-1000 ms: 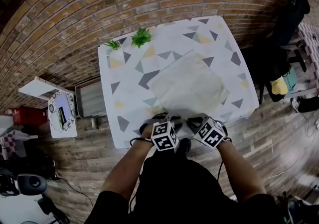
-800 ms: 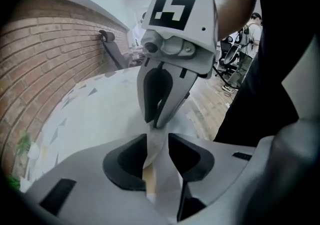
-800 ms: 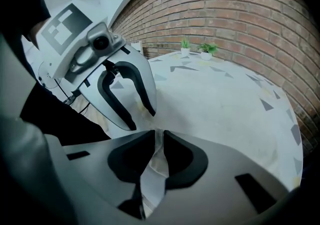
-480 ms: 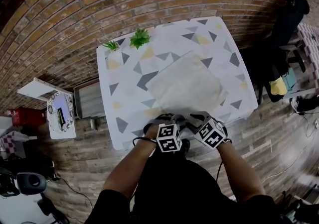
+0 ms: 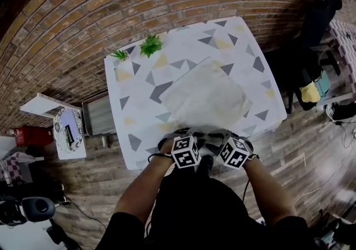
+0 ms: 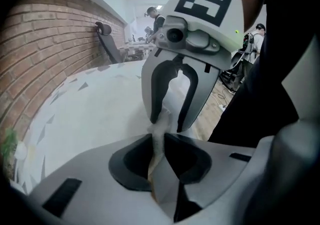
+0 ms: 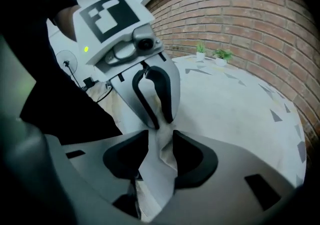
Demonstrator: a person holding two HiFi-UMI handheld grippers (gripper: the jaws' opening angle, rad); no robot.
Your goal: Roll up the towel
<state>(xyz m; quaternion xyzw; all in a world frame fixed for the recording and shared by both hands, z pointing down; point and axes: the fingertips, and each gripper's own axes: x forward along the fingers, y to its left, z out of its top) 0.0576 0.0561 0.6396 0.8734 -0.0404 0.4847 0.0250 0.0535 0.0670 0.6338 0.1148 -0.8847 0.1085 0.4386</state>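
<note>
left gripper (image 6: 159, 141): jaws just closing, towel (image 5: 207, 99) pinched | right gripper (image 7: 162, 139): same

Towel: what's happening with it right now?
A person at the near edge of the table holds a gripper in each hand. The left gripper and right gripper sit side by side, each pinching the near edge of the towel; their jaws have just been closing on the cloth. The towel otherwise lies flat, not yet rolled.

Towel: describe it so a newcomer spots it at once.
By the brick wall stands a table under a white cloth printed with triangles. From its middle to its near edge lies the towel, a flat pale square set askew. It alone is plain; two small green plants sit at the far corner.
</note>
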